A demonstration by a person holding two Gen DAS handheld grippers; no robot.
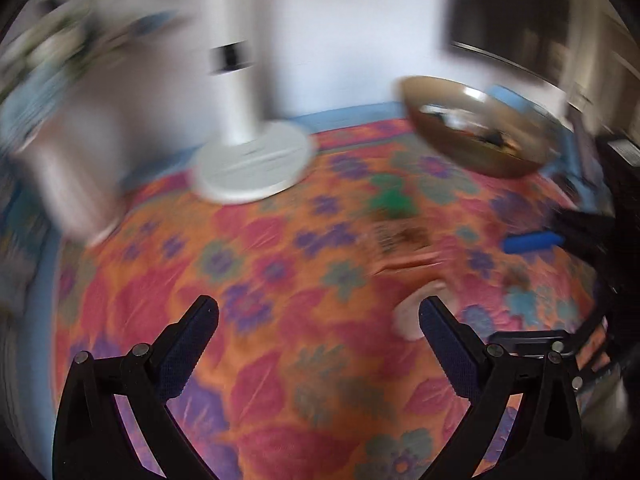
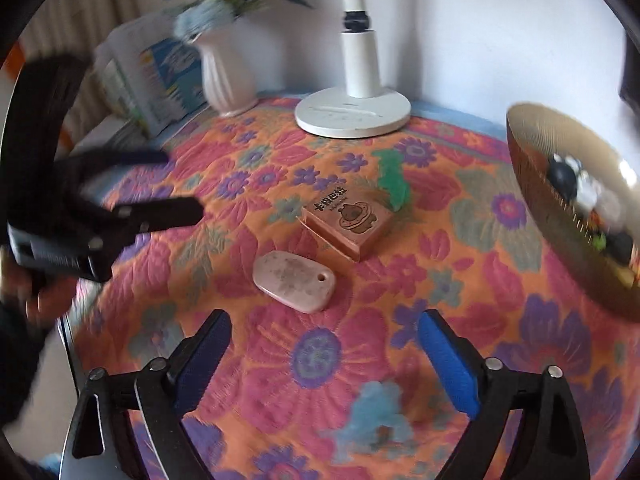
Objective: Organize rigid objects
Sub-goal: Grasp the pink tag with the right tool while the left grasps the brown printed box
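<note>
On the flowered tablecloth (image 2: 360,360) lie a pale pink flat stone with a hole (image 2: 294,286), a small orange box with a cartoon print (image 2: 347,229) and a green toy figure (image 2: 393,181). My right gripper (image 2: 324,344) is open and empty, just short of the stone. My left gripper (image 1: 319,320) is open and empty above the cloth; it also shows at the left of the right wrist view (image 2: 176,184). The left view is blurred; the stone (image 1: 408,316) sits by its right finger, the box (image 1: 400,238) and green toy (image 1: 390,200) beyond.
A golden bowl (image 2: 560,220) holding several small objects stands at the right, also in the left view (image 1: 472,136). A white lamp base (image 2: 353,114), a white vase of flowers (image 2: 226,80) and a book (image 2: 160,80) stand at the back.
</note>
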